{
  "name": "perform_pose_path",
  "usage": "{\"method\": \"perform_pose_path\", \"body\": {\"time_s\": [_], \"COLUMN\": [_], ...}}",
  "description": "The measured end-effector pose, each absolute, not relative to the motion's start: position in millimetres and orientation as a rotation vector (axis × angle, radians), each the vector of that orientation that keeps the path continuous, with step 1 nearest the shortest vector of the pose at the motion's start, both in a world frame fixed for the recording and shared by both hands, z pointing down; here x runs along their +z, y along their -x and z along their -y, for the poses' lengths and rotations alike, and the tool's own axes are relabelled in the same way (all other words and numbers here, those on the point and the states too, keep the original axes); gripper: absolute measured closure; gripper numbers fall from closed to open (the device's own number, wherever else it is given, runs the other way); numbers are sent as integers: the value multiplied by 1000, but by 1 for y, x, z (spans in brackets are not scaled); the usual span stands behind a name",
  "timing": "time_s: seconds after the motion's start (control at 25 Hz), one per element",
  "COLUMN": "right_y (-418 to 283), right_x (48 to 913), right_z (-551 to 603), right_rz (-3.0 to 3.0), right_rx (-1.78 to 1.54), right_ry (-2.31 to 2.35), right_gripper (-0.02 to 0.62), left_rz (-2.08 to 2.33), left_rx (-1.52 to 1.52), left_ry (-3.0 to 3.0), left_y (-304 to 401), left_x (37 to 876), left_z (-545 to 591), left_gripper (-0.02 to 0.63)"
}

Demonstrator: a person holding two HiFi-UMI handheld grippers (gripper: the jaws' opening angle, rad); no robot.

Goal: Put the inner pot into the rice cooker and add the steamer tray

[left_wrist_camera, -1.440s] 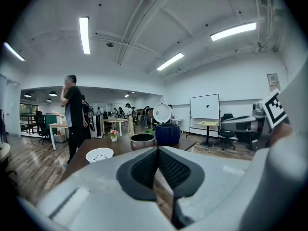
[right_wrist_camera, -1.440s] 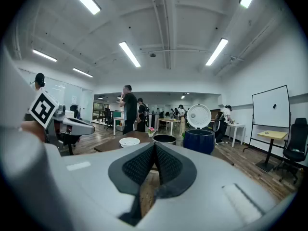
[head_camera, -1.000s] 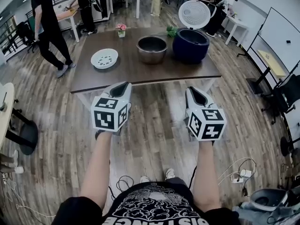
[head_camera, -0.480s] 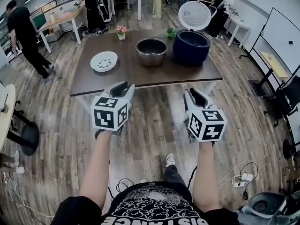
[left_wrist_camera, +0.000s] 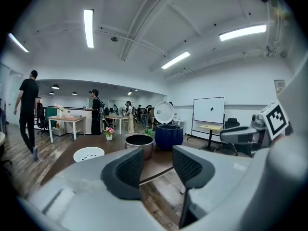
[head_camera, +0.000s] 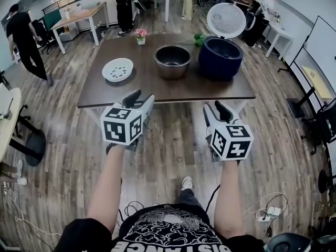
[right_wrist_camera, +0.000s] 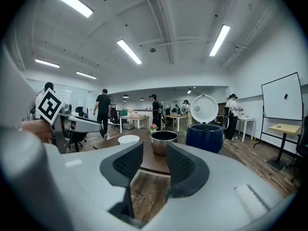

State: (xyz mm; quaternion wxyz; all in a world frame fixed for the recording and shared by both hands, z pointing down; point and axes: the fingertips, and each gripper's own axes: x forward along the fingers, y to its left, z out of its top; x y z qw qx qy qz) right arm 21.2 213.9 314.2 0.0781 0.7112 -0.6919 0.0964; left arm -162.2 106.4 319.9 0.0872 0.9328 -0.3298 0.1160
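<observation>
steel inner pot (head_camera: 171, 62) beside rice cooker (head_camera: 220, 58), steamer tray (head_camera: 117, 69) well apart, left

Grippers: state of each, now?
Left gripper: open, jaws just been opening, nothing between them.
Right gripper: open, jaws just been opening, nothing between them.

White print "DISTANCE" across the person's black shirt (head_camera: 168, 231)

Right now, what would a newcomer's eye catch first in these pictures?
The blue rice cooker, lid raised, stands on the right of the table, with the steel inner pot beside it and the white steamer tray further left. The left gripper and right gripper hang short of the table, jaws just opened, nothing between them.
</observation>
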Motion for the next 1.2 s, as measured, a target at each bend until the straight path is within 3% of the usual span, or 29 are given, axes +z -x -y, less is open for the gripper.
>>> {"method": "perform_pose_path", "body": {"time_s": [1.2], "right_y": [-160], "right_x": [329], "right_z": [-77], "right_rz": [2262], "right_rx": [290], "right_ry": [-1962], "right_gripper": [172], "left_rz": [1248], "left_rx": [394], "left_ry": [-2625], "left_y": [34], "left_x": [333], "left_z": [1], "left_gripper": [129]}}
